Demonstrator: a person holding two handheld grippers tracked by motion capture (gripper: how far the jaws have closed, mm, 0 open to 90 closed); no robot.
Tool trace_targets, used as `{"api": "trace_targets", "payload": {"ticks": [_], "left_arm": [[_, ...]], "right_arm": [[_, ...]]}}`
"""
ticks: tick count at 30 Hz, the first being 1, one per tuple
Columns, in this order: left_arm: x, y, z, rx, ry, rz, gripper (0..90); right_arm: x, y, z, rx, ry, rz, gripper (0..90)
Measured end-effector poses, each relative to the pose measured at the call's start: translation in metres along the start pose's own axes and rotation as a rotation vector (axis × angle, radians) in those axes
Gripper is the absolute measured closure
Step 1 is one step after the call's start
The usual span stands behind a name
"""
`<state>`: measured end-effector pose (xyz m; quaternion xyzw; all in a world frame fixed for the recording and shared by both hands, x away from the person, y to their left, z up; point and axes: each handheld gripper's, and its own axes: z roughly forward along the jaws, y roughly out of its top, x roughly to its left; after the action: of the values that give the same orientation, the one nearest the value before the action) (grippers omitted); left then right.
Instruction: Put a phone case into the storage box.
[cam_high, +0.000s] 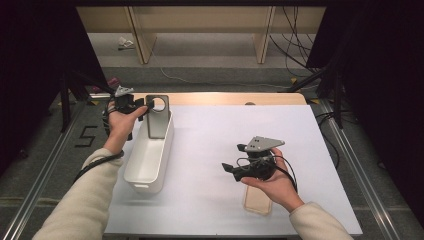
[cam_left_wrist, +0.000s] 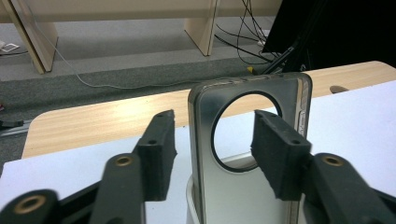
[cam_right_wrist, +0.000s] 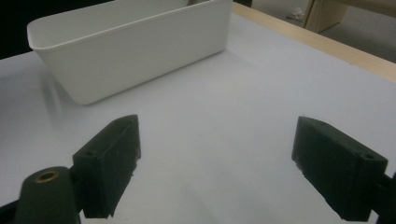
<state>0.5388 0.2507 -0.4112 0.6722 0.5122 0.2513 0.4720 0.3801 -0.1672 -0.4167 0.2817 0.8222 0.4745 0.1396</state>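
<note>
- 2 hands come in from the near edge of the table (cam_high: 210, 210), each in a pale sleeve and each carrying a set of tongs.
- Nearest, a clear flat piece (cam_high: 257, 202) lies on the white sheet under the right hand (cam_high: 275, 187).
- Right tongs (cam_right_wrist: 215, 156) hang just above the white sheet with the jaws spread wide and nothing between them; in the high view they point left toward the tub.
- Farther left, a long white tub (cam_high: 150, 155) stands on the sheet, one short end near the person and the other pointing away.
- At the tub's far end a grey metal plate (cam_left_wrist: 247, 140) with a round hole near its top stands upright, its lower part down inside the tub.
- Left tongs (cam_left_wrist: 212, 144) sit at that plate's top. The jaws are partly apart: 1 pad stands clear of the plate's left edge, and the other shows in front of the hole toward the right edge. I see no squeeze on the plate.
- Beyond the table's wooden far edge lie grey floor, loose cables and pale wooden legs.
</note>
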Motion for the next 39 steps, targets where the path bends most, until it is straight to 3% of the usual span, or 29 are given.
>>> {"api": "trace_targets", "payload": {"ticks": [8,18,21,28,39], "left_arm": [[-0.004,0.004,-0.008,0.009,-0.013,-0.002,26.0],[-0.021,0.003,-0.032,0.021,-0.059,0.028,10.2],[-0.028,-0.001,-0.043,0.036,-0.054,0.031,6.2],[-0.043,-0.015,-0.064,0.033,-0.091,0.035,1.4],[-0.063,-0.032,-0.090,-0.038,-0.169,0.070,2.2]], "right_arm": [[-0.001,0.000,0.000,0.001,-0.004,0.001,16.2],[-0.006,0.000,-0.004,-0.006,-0.020,0.005,16.2],[-0.008,-0.001,-0.007,-0.004,-0.029,0.007,16.3],[-0.020,-0.006,-0.022,-0.013,-0.067,0.032,16.2],[-0.036,-0.016,-0.041,-0.011,-0.119,0.066,16.2]]}}
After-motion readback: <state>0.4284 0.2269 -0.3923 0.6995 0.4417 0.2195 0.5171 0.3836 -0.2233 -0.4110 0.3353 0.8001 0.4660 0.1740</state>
